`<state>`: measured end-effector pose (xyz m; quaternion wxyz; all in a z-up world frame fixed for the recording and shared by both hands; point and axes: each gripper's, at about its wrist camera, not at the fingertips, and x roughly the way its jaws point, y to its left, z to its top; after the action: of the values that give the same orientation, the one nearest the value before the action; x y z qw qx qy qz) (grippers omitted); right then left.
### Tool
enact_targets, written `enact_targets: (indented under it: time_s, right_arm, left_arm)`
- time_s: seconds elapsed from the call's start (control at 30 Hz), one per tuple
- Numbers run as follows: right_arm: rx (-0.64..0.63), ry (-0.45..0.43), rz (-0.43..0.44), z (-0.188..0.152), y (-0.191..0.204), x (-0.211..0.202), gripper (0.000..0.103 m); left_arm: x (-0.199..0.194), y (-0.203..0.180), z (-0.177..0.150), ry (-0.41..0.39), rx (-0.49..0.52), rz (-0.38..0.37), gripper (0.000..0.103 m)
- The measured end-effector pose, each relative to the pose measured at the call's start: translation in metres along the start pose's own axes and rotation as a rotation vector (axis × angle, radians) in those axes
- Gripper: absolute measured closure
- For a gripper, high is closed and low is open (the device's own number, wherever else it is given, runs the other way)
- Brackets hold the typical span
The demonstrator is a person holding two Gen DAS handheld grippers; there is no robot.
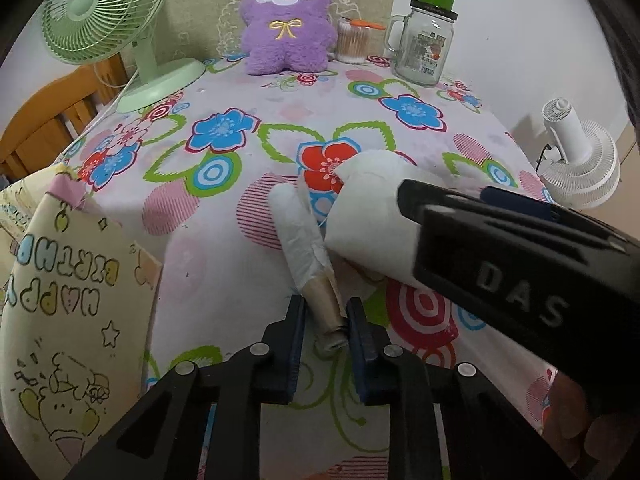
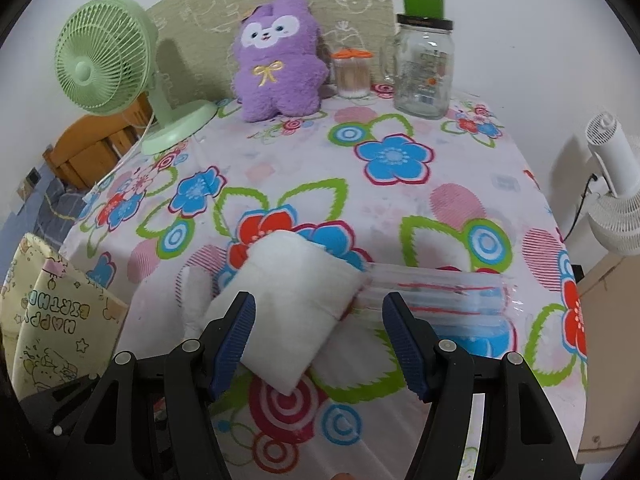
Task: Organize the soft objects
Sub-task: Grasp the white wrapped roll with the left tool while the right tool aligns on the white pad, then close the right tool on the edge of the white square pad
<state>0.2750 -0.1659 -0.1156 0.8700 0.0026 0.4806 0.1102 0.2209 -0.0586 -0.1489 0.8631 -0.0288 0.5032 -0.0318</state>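
The left tongs [image 1: 326, 330] are pinched on the beige near end of a slim rolled bundle, white wrap over a tan core [image 1: 298, 228]; its long axis runs straight away from the tongs and leans a little to the left, the white end lying on the flowered cloth of the table [image 1: 240, 128]. Just right of that roll, a larger white padded pack, soft and folded [image 1: 372, 216], is held up off the cloth by the right tongs [image 2: 320, 334], whose blue pads stand spread on either side of it; the left pad touches the pack, but I cannot tell whether the right pad presses it. Seen from the right wrist, the pack's long axis slants from near right to far left. The black body of the right tool crosses the left wrist view and carries the raised letters "DAS".

Right of the right tongs a clear plastic zip bag with a red seal line [image 2: 440, 300] lies flat, lengthwise across the view. Left of both tongs stands a cream paper gift bag [image 1: 68, 300] printed, upside down, "HAPPY BIRTH…".

Far ahead sit a purple plush bear with a yellow bow [image 1: 288, 28], a pale green desk fan [image 1: 104, 20], a clear tub of cotton swabs with an orange lid [image 1: 354, 42] and a glass mug jar topped by a green cup [image 1: 424, 48]; its label is unreadable. A white fan [image 1: 580, 160] stands off the table's right.
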Motion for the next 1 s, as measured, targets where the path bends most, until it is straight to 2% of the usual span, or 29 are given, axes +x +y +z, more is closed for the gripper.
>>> enact_targets:
  time_s: [0.2,0.23,0.3,0.43,0.5,0.53,0.6,0.7,1.0]
  right_arm:
    - [-0.016,0.038,0.002,0.002,0.010,0.012,0.033]
    - [-0.017,0.045,0.003,0.002,0.011,0.014,0.032]
    - [-0.021,0.063,0.000,0.002,0.013,0.018,0.024]
    - [-0.032,0.081,-0.015,0.002,0.016,0.023,0.022]
    - [-0.034,0.079,-0.016,0.003,0.016,0.023,0.021]
    - [-0.036,0.079,-0.018,0.003,0.016,0.024,0.020]
    - [-0.039,0.083,-0.028,0.004,0.016,0.025,0.018]
    - [-0.042,0.081,-0.033,0.004,0.016,0.027,0.015]
    - [-0.040,0.085,-0.032,0.007,0.014,0.035,0.009]
  left_arm:
    - [-0.002,0.006,-0.004,0.003,-0.004,0.011,0.083]
    - [-0.002,0.007,-0.005,0.003,-0.004,0.012,0.083]
    - [-0.003,0.008,-0.005,0.002,-0.006,0.017,0.083]
    - [0.000,0.013,-0.004,0.011,-0.012,0.020,0.081]
    - [0.002,0.014,-0.003,0.021,-0.016,0.020,0.058]
    - [0.002,0.013,-0.003,0.024,-0.015,0.017,0.051]
    - [0.003,0.013,-0.001,0.035,-0.014,0.034,0.029]
    - [0.007,0.015,0.003,0.050,-0.016,0.051,0.018]
    - [0.017,0.016,0.009,0.068,-0.023,0.046,0.011]
